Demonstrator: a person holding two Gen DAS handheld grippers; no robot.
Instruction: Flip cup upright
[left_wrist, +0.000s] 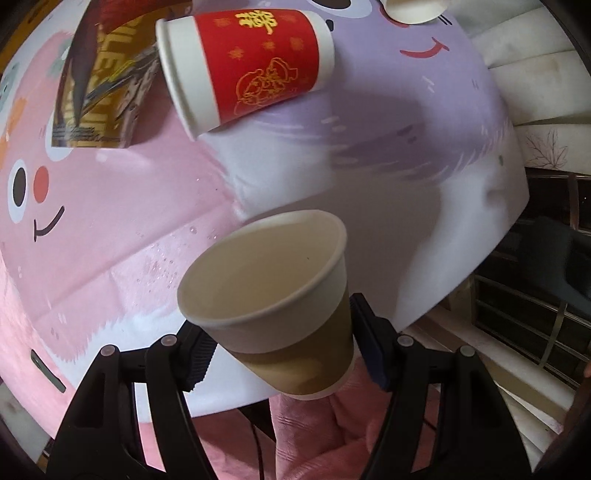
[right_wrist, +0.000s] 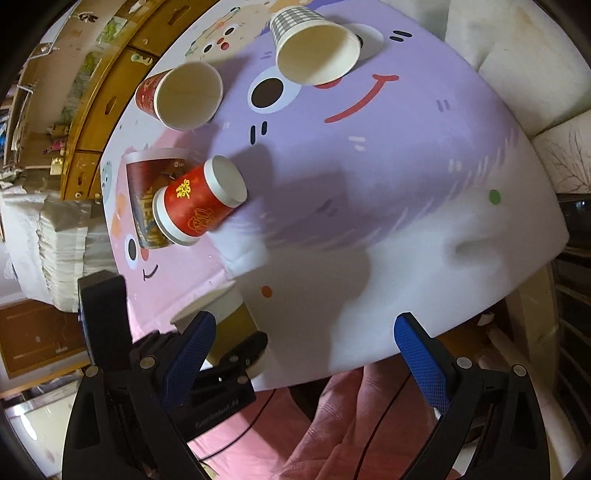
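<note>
Brown paper with a white band under the rim: that is the cup the left gripper has clamped between its two blue-padded jaws, held by the lower body, mouth tipped up toward eleven o'clock and showing a pale inside. It hangs off the surface, out over the near edge, with a pink-clad lap below it. From the right wrist view only a sliver of this cup shows, at nine o'clock behind the left blue pad. The right gripper hangs with its jaws spread wide and nothing between them, over the white near part of the cartoon-printed cloth. Farther in, at eleven o'clock, a red cup with gold characters lies on its side, base toward two o'clock, just against a glossy packet behind it. Beyond that, another red cup lies with its mouth facing this way, and at twelve o'clock a checked cup lies tipped too, mouth open toward the viewer. Cream cushions sit past the far right edge.
</note>
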